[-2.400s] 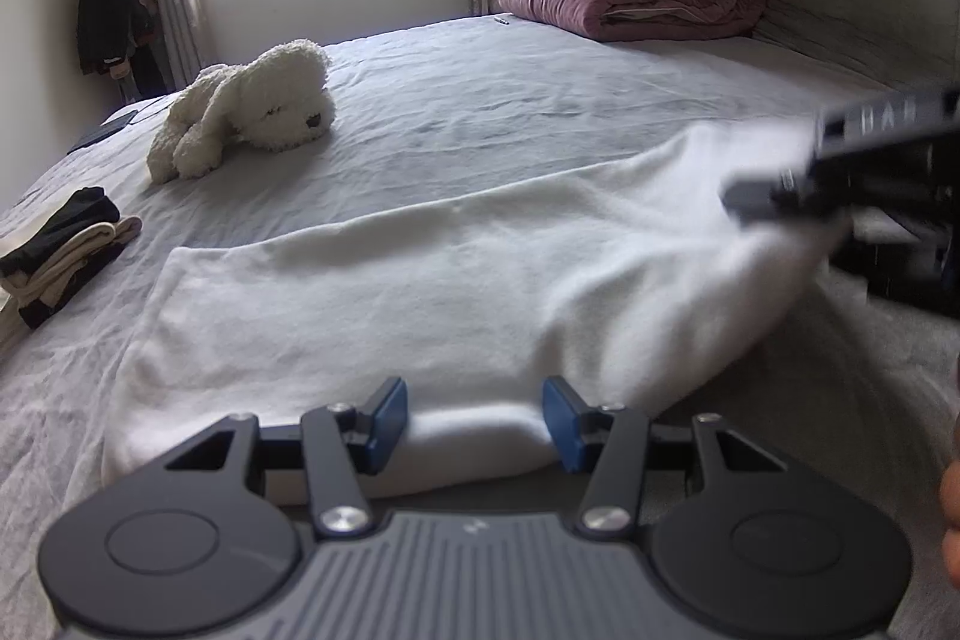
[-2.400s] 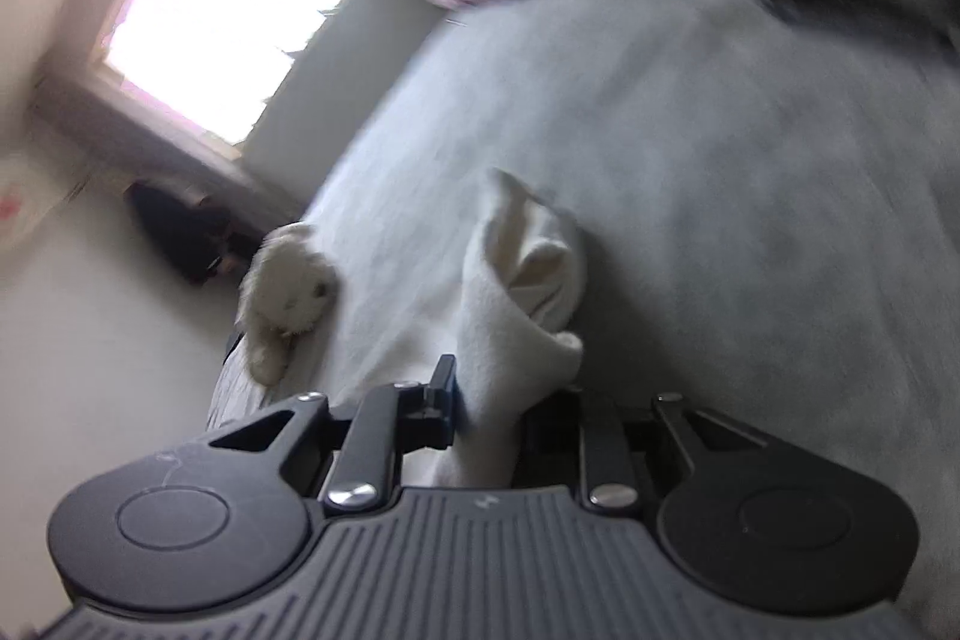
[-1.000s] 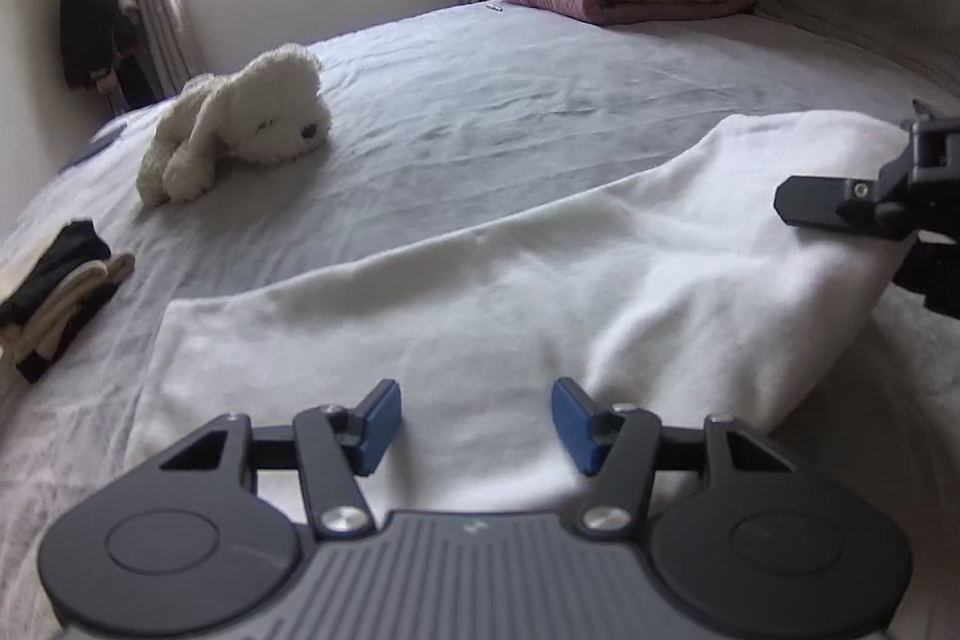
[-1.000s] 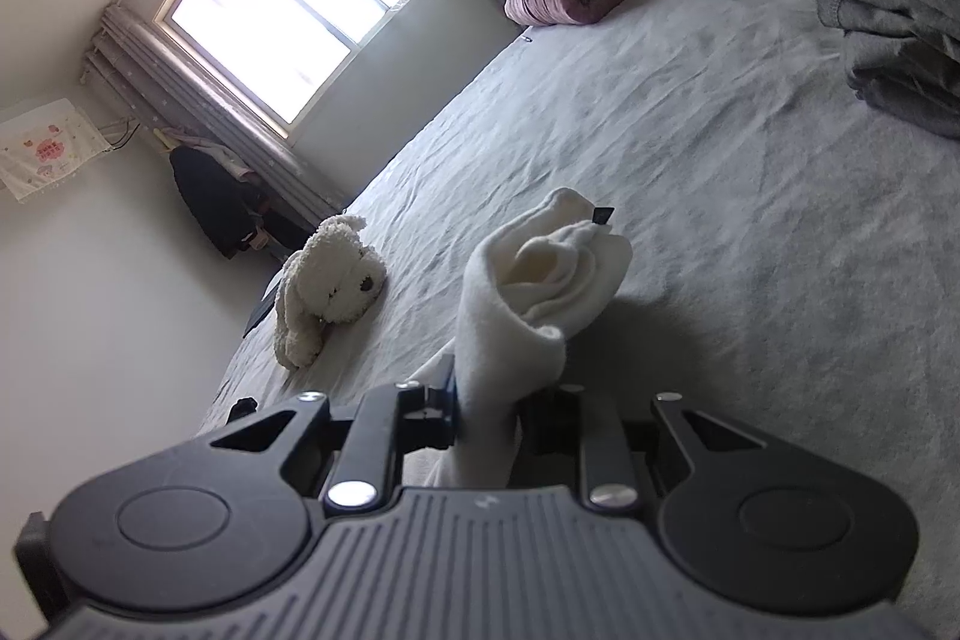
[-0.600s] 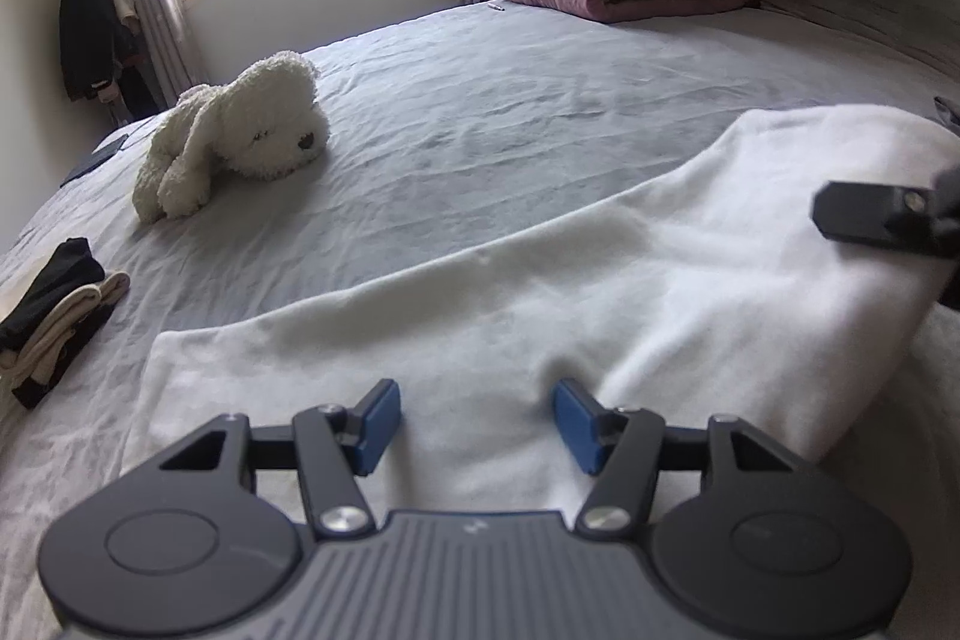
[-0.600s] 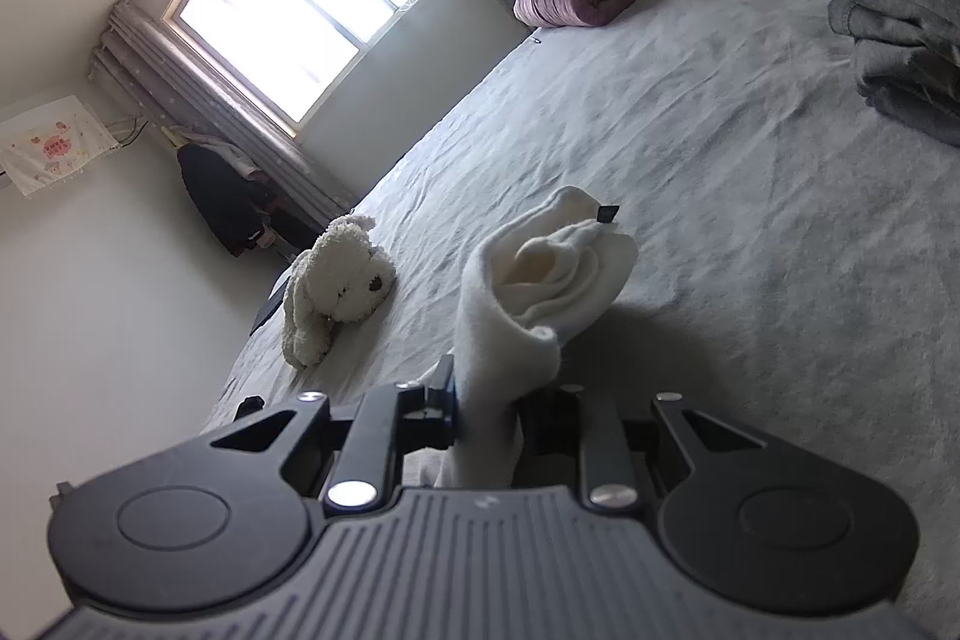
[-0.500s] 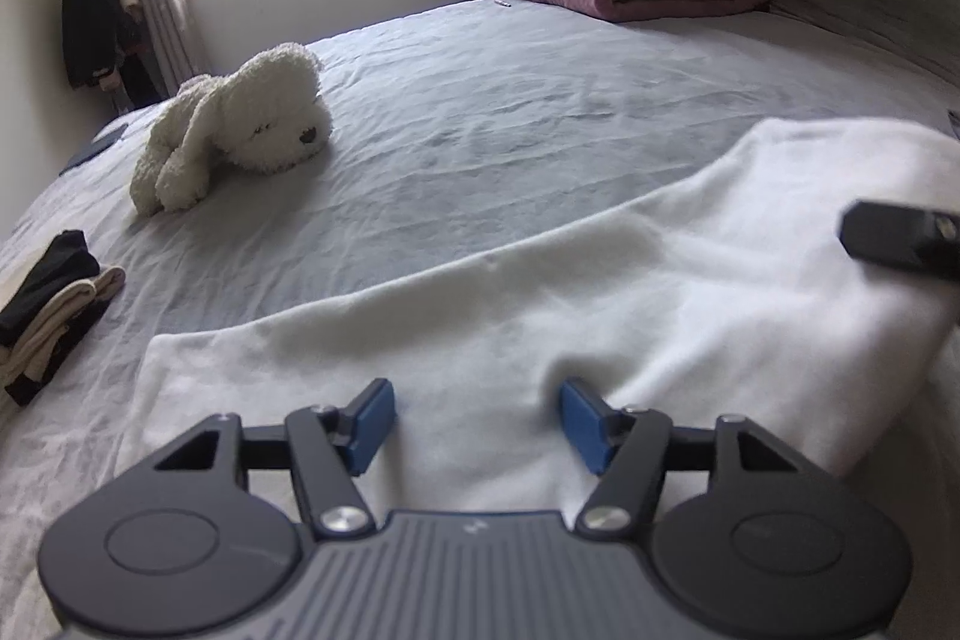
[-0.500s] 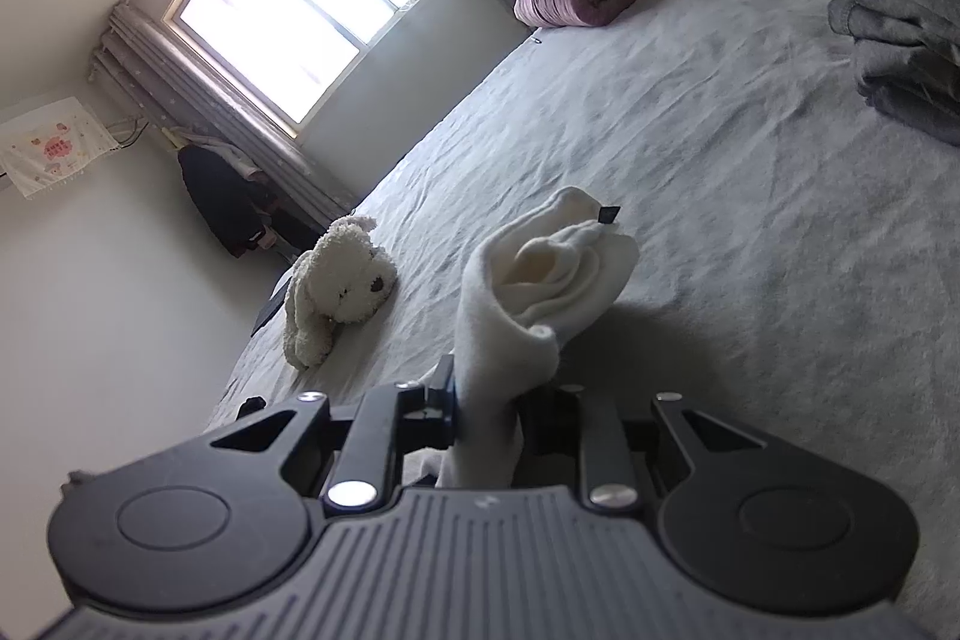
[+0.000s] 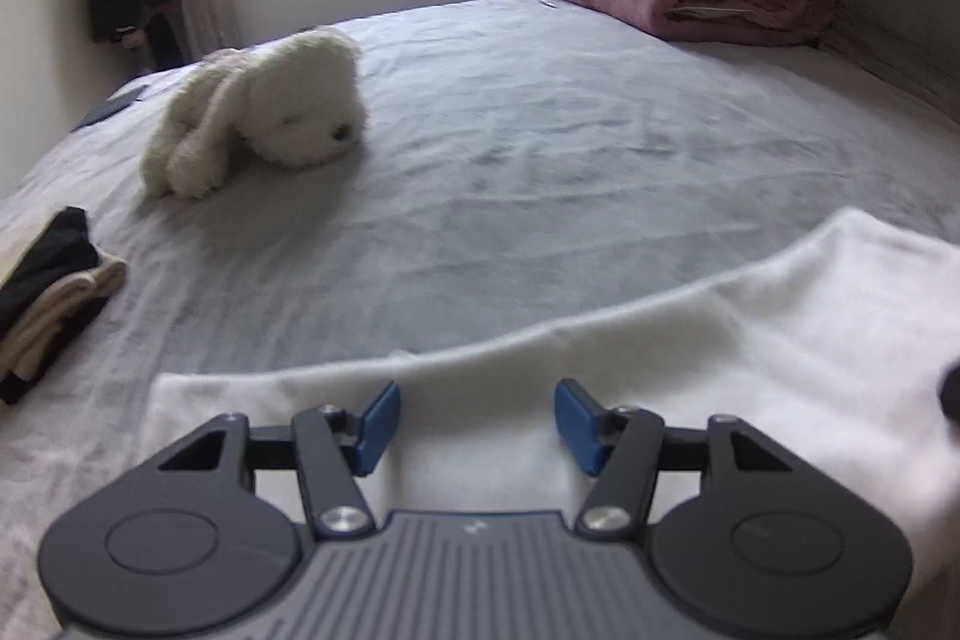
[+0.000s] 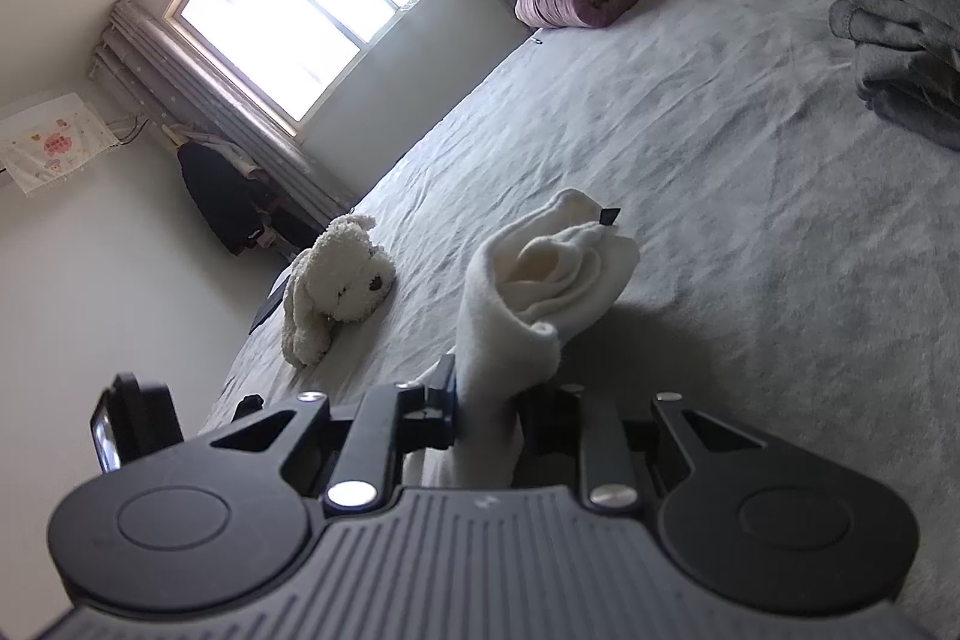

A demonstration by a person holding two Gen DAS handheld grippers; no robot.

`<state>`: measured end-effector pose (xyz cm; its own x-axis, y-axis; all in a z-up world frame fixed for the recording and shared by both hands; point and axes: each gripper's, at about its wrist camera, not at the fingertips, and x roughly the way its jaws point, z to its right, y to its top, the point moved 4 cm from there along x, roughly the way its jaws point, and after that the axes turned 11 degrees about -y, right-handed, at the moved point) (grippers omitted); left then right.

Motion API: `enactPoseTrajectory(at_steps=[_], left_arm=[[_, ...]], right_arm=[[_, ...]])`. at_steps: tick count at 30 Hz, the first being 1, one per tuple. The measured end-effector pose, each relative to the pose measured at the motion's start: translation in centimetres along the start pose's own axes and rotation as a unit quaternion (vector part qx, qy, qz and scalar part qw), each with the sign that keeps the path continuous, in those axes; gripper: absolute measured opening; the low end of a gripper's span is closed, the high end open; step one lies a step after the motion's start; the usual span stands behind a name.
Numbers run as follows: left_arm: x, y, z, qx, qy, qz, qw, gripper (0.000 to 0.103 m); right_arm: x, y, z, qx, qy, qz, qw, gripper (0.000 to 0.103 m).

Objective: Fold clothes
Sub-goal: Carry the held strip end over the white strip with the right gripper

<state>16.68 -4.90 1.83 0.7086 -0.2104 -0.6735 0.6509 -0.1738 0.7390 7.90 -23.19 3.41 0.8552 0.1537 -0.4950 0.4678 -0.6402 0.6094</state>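
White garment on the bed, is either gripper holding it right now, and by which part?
The right gripper is shut on a bunched end of the white garment. The left gripper is open over it, holding nothing.

Grey-sheeted bed (image 9: pixel 540 148) beneath a bright curtained window (image 10: pixel 306 1), pale walls (image 10: pixel 90 280), daylight across the room.

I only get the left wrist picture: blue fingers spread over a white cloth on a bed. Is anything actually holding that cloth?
Observer: Yes, the right hand-held gripper is shut on the white garment.
Operator: Is the cloth flat over there?
Observer: No, its end stands bunched up above the closed fingers.
Operator: Any other clothes nearby?
Observer: A grey garment lies crumpled on the bed, apart from the white one.
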Motion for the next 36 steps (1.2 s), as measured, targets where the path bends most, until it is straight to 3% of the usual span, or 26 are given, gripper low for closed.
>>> enactPoseTrajectory(at_steps=[11, 16, 22, 29, 36], left_arm=[[2.8, 1.4, -0.7, -0.017, -0.013, -0.027, 0.9994, 0.059], [0.6, 0.7, -0.3, -0.011, -0.014, -0.018, 0.9997, 0.059], [-2.3, -3.0, 1.3, 0.022, -0.024, -0.015, 0.9994, 0.058], [-4.6, -5.2, 2.4, 0.037, -0.035, -0.021, 0.9985, 0.058], [-5.0, -5.8, 2.0, 0.018, -0.040, -0.011, 0.9990, 0.058]], right_arm=[[0.0, -0.1, -0.1, 0.001, -0.001, -0.003, 1.000, 0.025], [0.0, 0.0, -0.1, 0.002, 0.001, -0.005, 1.000, 0.025], [0.0, 0.1, -0.1, 0.000, 0.002, -0.005, 1.000, 0.025], [0.0, 0.0, -0.3, -0.004, 0.003, -0.003, 1.000, 0.025], [0.4, 0.0, 0.9, 0.038, -0.001, -0.016, 0.999, 0.027]])
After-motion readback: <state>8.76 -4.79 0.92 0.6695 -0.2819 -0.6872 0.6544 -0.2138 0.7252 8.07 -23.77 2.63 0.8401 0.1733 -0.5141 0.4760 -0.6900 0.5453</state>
